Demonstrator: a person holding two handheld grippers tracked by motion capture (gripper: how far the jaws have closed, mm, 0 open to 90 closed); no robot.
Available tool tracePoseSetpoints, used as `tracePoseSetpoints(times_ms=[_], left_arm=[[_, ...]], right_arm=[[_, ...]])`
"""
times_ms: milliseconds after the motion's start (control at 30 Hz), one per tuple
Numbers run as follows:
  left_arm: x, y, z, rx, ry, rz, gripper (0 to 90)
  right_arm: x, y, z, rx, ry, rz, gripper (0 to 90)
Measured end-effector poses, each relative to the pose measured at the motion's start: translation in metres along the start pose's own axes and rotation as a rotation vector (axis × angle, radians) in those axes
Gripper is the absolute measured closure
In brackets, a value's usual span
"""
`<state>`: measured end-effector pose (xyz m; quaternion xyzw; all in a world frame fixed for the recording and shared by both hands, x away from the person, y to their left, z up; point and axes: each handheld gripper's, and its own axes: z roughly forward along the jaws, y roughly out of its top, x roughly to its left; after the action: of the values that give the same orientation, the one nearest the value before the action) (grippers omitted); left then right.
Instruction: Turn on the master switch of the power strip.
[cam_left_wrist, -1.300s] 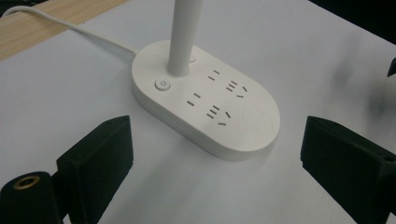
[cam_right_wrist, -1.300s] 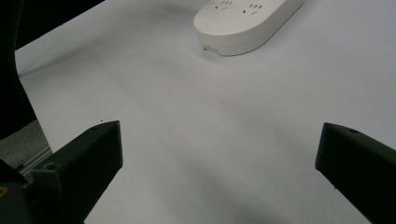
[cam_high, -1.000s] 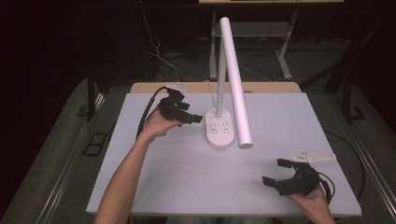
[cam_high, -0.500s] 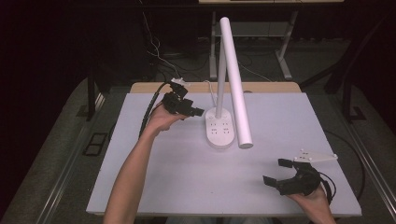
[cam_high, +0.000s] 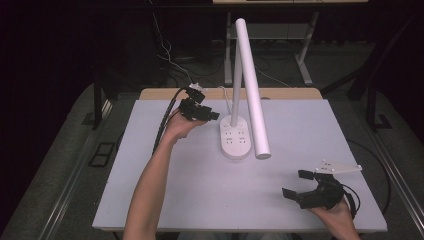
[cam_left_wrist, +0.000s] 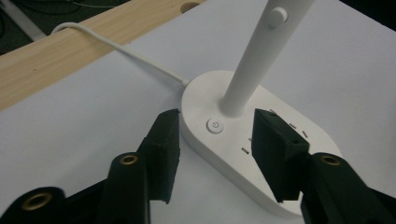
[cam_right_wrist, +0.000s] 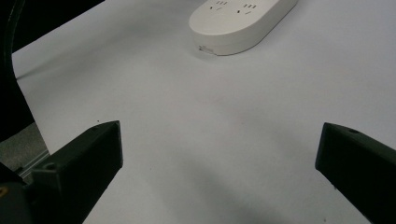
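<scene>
Left gripper (cam_left_wrist: 215, 154) half open, holding nothing. Lamp base (cam_left_wrist: 243, 158) lies just beyond and between its fingertips (cam_left_wrist: 163, 140), power button (cam_left_wrist: 215, 125) centred in the gap. Right gripper (cam_high: 305, 186) wide open, empty, well apart from base.

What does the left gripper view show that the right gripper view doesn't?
The left gripper view shows the round power button, the white upright lamp stem, the white cord and the wooden table edge, with the left gripper open around the button. The right gripper view shows the right gripper open over bare table. Both show the white oval lamp base with sockets.
</scene>
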<state>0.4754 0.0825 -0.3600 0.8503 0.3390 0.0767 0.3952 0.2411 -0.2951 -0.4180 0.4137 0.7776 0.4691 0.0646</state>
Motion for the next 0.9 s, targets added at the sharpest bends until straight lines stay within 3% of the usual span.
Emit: tracePoseSetpoints(times_ms=[500, 900], left_arm=[[0.008, -0.005, 0.019, -0.035, -0.042, -0.096, 73.1], [0.006, -0.006, 0.034, -0.057, -0.072, -0.158, 89.4]], right_arm=[[0.000, 0.000, 0.000, 0.006, 0.002, -0.012, 0.3], [0.000, 0.000, 0.000, 0.005, 0.005, -0.014, 0.2]])
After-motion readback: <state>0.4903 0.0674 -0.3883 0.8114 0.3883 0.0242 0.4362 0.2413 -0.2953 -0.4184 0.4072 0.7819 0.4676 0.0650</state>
